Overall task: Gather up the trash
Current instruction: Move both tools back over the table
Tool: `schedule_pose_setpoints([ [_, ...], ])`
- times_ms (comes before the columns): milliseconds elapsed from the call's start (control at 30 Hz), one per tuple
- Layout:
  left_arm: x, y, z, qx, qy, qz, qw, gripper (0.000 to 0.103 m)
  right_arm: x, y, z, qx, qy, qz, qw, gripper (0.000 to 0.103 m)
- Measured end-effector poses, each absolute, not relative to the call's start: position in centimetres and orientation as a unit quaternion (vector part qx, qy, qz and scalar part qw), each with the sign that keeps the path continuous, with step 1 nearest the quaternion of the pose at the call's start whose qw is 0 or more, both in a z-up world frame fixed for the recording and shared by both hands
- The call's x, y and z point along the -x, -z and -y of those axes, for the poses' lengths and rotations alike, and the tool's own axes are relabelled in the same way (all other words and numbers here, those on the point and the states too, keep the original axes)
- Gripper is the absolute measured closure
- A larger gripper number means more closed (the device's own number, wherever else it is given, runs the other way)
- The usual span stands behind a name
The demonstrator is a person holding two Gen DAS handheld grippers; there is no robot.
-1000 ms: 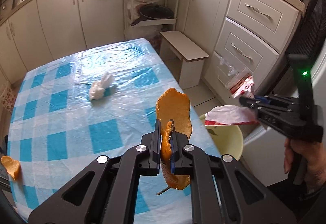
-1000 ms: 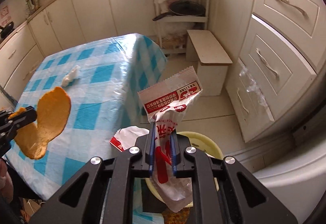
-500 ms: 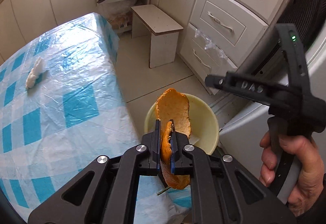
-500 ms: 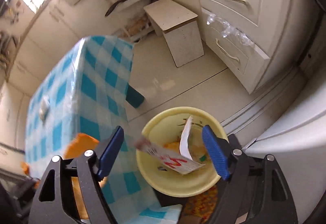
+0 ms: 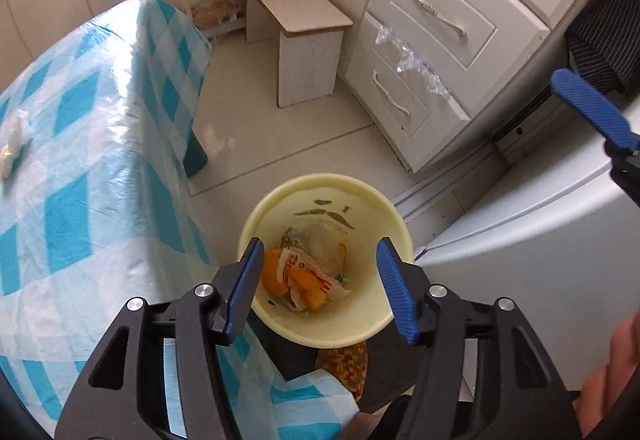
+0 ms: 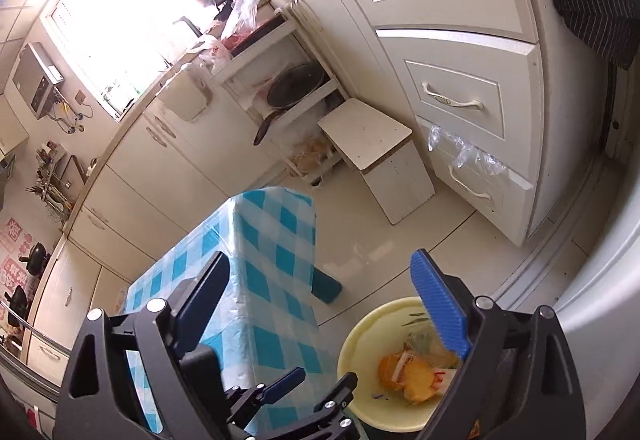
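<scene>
A pale yellow trash bin [image 5: 326, 336] stands on the floor beside the table. Orange peel [image 5: 272, 272] and a red-and-white wrapper [image 5: 304, 268] lie inside it; they also show in the right wrist view [image 6: 416, 376]. My left gripper [image 5: 320, 284] is open and empty, right above the bin. My right gripper [image 6: 324, 304] is open and empty, higher up and tilted, with the bin [image 6: 360, 344] low at its right. One of its blue fingers [image 5: 592, 112] shows at the far right of the left wrist view. A crumpled white tissue [image 5: 12, 144] lies on the table.
The table has a blue-and-white checked cloth [image 5: 80, 160] and fills the left. A small white stool [image 5: 300, 24] stands on the floor beyond the bin. White drawers [image 5: 436, 40] run along the right. A grey appliance [image 5: 540, 232] stands next to the bin.
My left gripper has opened and the orange peel has dropped into the bin. My right gripper, open since the wrapper fell, has lifted and tilted away from the bin.
</scene>
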State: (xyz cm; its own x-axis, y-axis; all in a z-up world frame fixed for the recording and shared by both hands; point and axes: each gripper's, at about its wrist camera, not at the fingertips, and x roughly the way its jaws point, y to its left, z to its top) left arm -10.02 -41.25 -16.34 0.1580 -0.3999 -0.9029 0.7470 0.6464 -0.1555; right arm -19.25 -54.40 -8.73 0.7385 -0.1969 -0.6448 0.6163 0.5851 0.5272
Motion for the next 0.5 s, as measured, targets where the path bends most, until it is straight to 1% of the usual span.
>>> schedule_pose_setpoints([
  [100, 9.2, 14.1, 38.6, -0.153, 0.380, -0.492, 0.768, 0.042, 18.9, 8.5, 54.5, -0.396, 0.235, -0.266, 0.847, 0.015],
  [233, 7.6, 11.1, 32.6, -0.128, 0.344, -0.454, 0.812, 0.031, 17.6, 8.3, 53.3, -0.394, 0.213, -0.274, 0.851, 0.014],
  [400, 4.9, 8.9, 21.8, -0.094, 0.254, -0.430, 0.861, 0.028, 15.0, 7.8, 50.3, -0.367, 0.177, -0.295, 0.864, 0.014],
  [467, 3.7, 8.0, 16.3, -0.066, 0.200, -0.420, 0.883, 0.026, 14.1, 7.8, 49.1, -0.358, 0.165, -0.303, 0.867, 0.014],
  [500, 3.0, 7.5, 13.4, -0.047, 0.169, -0.416, 0.893, 0.023, 13.5, 7.8, 48.5, -0.354, 0.159, -0.308, 0.869, 0.014],
])
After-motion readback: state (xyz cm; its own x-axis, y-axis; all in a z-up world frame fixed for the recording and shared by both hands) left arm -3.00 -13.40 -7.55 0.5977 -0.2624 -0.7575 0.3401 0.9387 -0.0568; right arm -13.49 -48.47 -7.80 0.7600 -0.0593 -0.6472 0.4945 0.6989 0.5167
